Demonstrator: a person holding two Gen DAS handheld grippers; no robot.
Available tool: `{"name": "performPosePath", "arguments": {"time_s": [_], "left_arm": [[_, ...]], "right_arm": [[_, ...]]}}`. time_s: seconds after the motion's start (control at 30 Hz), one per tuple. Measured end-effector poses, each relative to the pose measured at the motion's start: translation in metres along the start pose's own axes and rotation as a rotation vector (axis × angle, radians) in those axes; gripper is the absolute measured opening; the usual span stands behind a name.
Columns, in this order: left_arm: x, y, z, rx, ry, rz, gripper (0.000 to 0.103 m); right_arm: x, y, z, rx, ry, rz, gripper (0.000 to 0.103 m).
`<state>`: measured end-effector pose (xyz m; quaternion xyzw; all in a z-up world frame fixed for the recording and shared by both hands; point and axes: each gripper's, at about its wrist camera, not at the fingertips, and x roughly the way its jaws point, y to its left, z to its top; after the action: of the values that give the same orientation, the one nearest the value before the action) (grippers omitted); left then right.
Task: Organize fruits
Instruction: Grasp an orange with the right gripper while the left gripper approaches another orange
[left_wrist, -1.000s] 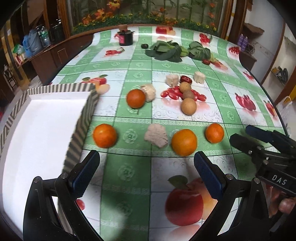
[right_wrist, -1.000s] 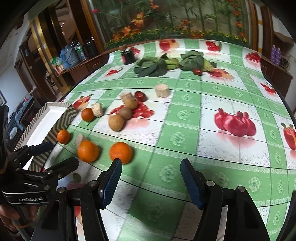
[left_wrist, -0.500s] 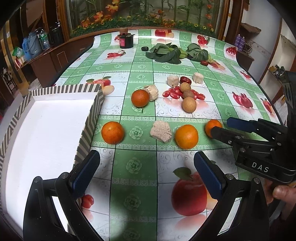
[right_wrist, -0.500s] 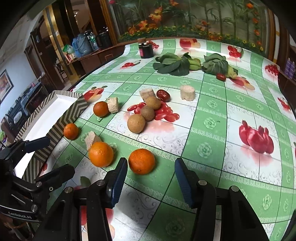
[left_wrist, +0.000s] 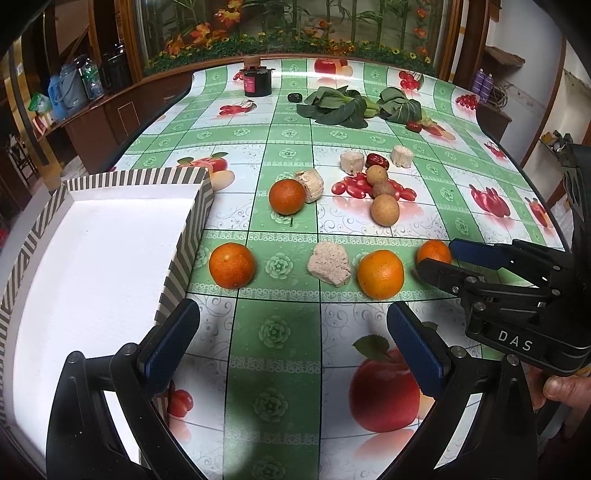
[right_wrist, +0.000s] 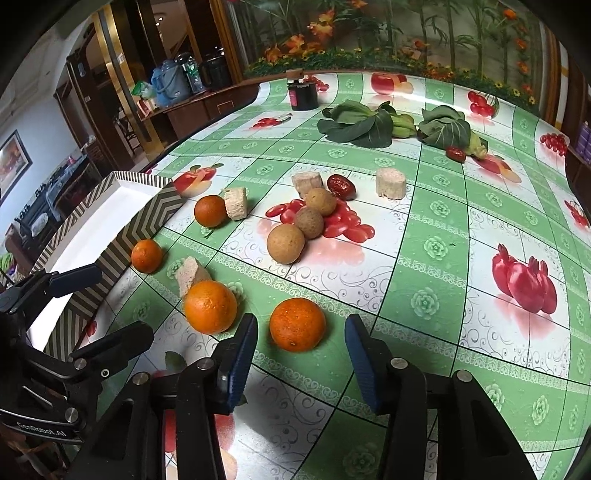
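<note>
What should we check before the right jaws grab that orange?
1. Orange lined up between the right gripper's jaws: ok.
2. Jaws, which have just been closing, wide enough for it: ok; pads not yet touching.
3. Next orange clear of the jaws: cannot tell, it sits close.
4. Box has room: ok.
5. Left gripper open, holding nothing: ok.

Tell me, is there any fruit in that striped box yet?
No, the striped box shows only its bare white floor, and the oranges lie outside it on the table.
</note>
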<state>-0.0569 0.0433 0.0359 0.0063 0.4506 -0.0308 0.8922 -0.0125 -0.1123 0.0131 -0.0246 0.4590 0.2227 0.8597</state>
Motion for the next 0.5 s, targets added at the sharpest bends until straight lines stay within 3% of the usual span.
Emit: {"name": "performPosePath", "arguments": {"time_s": [0.3,0.5], "left_arm": [[0.0,0.0008,0.0007,0.001,-0.001,0.0,0.103],[0.0002,0.0008,0.0002,0.001,0.003,-0.001,0.103]], "right_arm": [[0.0018,0.001,-0.0006,-0.001,0.005,0.001,0.047],[0.0065,0.0049,-0.003,-0.042,0.006,-0.003,0.03]]}}
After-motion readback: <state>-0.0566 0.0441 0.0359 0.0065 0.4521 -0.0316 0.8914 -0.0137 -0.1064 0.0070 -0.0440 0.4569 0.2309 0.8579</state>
